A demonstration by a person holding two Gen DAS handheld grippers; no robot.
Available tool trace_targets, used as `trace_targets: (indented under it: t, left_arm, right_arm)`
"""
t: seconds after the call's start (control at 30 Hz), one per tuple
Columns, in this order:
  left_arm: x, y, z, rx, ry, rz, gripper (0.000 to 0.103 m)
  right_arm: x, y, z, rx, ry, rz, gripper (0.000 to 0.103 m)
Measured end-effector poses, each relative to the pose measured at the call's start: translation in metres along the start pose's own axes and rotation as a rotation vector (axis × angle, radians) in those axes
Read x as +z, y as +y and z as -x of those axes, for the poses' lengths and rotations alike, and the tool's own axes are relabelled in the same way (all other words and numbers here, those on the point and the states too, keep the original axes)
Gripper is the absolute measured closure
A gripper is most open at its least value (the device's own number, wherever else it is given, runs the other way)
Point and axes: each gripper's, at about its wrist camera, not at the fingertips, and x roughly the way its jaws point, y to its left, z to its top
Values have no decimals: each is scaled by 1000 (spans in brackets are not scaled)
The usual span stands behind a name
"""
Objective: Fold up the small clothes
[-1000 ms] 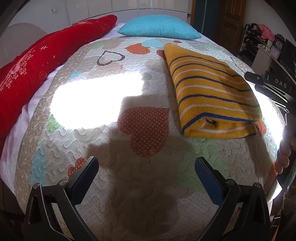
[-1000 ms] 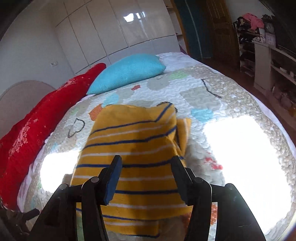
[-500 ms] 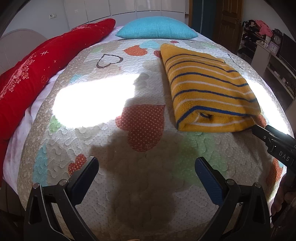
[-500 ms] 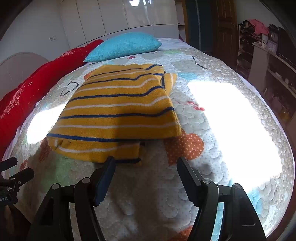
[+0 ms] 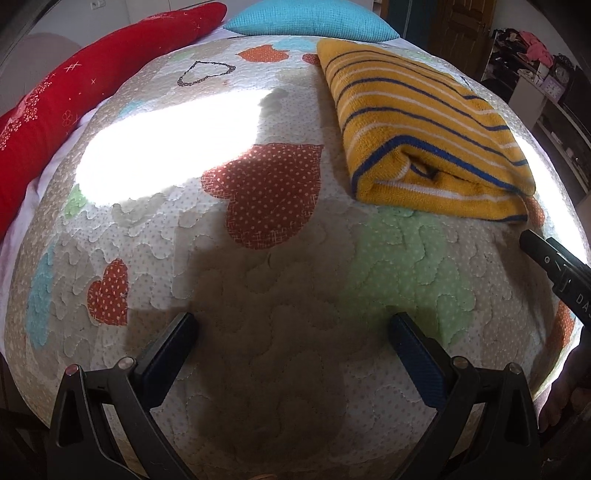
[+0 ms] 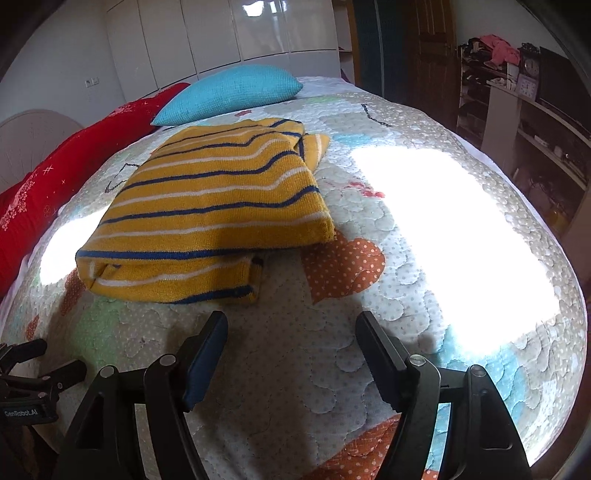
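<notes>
A yellow garment with blue and white stripes (image 5: 424, 122) lies folded flat on the quilted bedspread (image 5: 258, 277). It also shows in the right wrist view (image 6: 214, 206), ahead and left of the fingers. My left gripper (image 5: 291, 328) is open and empty, low over the bedspread, with the garment ahead to its right. My right gripper (image 6: 291, 328) is open and empty, just short of the garment's near edge. The right gripper's side shows in the left wrist view (image 5: 554, 266).
A long red pillow (image 5: 74, 85) runs along the bed's left side. A turquoise pillow (image 6: 229, 92) lies at the head. White wardrobes (image 6: 240, 33) stand behind. Shelves with clutter (image 6: 517, 92) and a dark door stand to the right. Bright sun patches fall on the quilt.
My right gripper has let go of the garment and pulled back toward the bed's near edge. The garment now lies folded. My left gripper has come slightly lower and closer.
</notes>
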Motion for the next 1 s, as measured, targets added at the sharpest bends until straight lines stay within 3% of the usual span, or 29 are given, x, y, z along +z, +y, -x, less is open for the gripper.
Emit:
trace_targets:
  t: [0.5,1.0]
  left_arm:
    - [-9,-3,2,13,-59,8,0]
    - [-18,-1,6,22,-63,15,0]
  right_arm:
    - [-16,21,-6,-66,-29,-5,2]
    - [-27,30,0,-100,25,19,1]
